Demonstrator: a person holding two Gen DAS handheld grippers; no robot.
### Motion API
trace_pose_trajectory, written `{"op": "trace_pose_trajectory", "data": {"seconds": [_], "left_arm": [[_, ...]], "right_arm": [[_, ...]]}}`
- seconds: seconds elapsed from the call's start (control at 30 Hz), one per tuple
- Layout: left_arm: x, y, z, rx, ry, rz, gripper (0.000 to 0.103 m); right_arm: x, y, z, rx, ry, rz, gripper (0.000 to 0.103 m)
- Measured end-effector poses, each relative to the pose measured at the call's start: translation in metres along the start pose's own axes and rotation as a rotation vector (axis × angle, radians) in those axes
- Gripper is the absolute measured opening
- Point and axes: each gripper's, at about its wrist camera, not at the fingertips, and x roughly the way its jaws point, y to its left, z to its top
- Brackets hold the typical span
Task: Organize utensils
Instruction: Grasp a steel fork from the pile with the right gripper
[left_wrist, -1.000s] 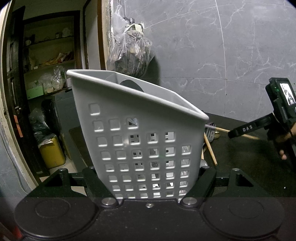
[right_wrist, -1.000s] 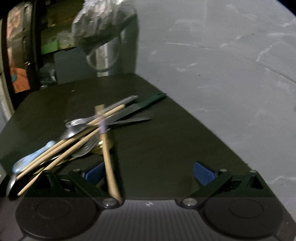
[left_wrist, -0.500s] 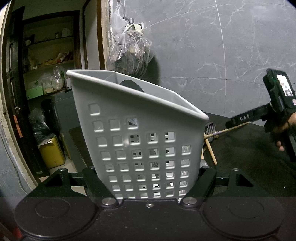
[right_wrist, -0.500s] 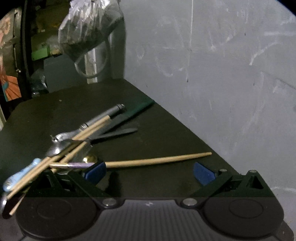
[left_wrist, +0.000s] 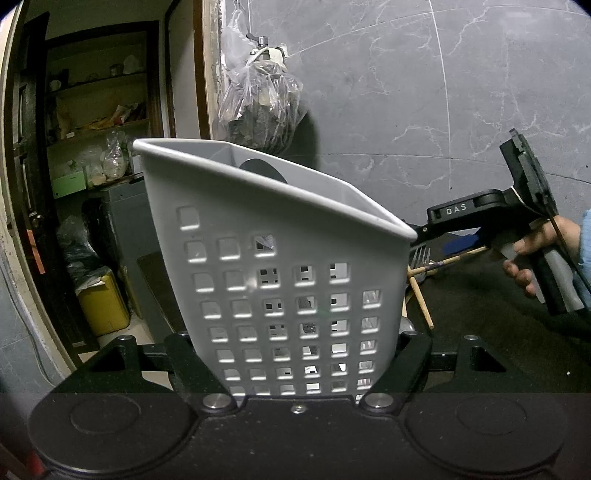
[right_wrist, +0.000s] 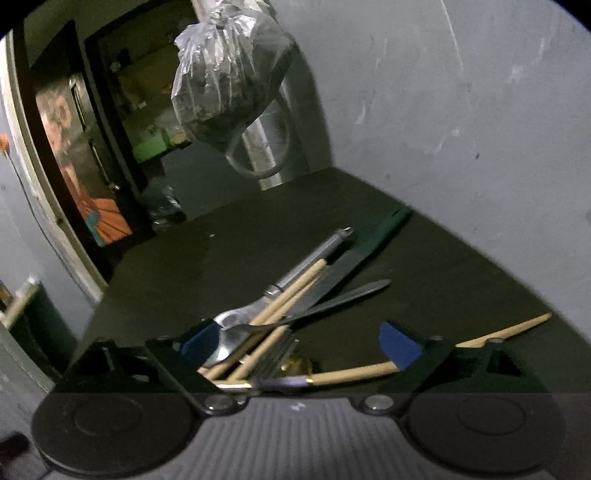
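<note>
My left gripper (left_wrist: 295, 369) is shut on a grey perforated utensil basket (left_wrist: 280, 258), which stands upright and fills the left wrist view. My right gripper (right_wrist: 299, 343) is open over a pile of utensils (right_wrist: 295, 295) on the dark table: spoons, a fork, knives and wooden chopsticks. One wooden chopstick (right_wrist: 369, 373) with a purple band lies crosswise under the blue fingertips (right_wrist: 399, 345). In the left wrist view the right gripper (left_wrist: 461, 240) hovers just right of the basket, over a fork (left_wrist: 419, 258) and that chopstick (left_wrist: 458, 258).
The dark table (right_wrist: 221, 258) runs back to a grey marble wall (left_wrist: 443, 110). A clear plastic bag (left_wrist: 258, 103) hangs on the wall behind the basket. A doorway with shelves (left_wrist: 92, 129) and a yellow container (left_wrist: 103, 302) is to the left.
The right gripper has swung forward and lower over the pile, nearer the basket. The crosswise chopstick has slid closer under its fingers. The left gripper and basket have not moved.
</note>
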Motion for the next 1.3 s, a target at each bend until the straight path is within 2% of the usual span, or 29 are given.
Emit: {"op": "trace_pose_trajectory", "data": {"seconds": [0.07,0.2,0.27,0.43,0.53,0.63,0.9,1.03,1.3], "left_arm": [[0.000,0.000,0.000,0.000,0.000,0.000,0.077],[0.000,0.000,0.000,0.000,0.000,0.000,0.077],[0.000,0.000,0.000,0.000,0.000,0.000,0.077],[0.000,0.000,0.000,0.000,0.000,0.000,0.077],[0.000,0.000,0.000,0.000,0.000,0.000,0.077],[0.000,0.000,0.000,0.000,0.000,0.000,0.077],[0.000,0.000,0.000,0.000,0.000,0.000,0.077],[0.000,0.000,0.000,0.000,0.000,0.000,0.077],[0.000,0.000,0.000,0.000,0.000,0.000,0.077]], "right_arm": [[0.003,-0.005,-0.001,0.034,0.015,0.027,0.081],[0.009,-0.010,-0.005,0.057,0.024,0.046,0.073],[0.009,-0.010,-0.006,0.059,0.024,0.052,0.063],[0.009,-0.009,-0.008,0.061,0.032,0.058,0.051],[0.009,-0.008,-0.009,0.062,0.032,0.059,0.048],[0.009,-0.007,-0.010,0.064,0.038,0.060,0.037],[0.008,-0.008,-0.012,0.078,0.032,0.073,0.017],[0.005,-0.003,-0.014,0.056,0.010,0.061,0.012],[-0.019,-0.001,-0.016,0.049,-0.069,0.022,0.009]]}}
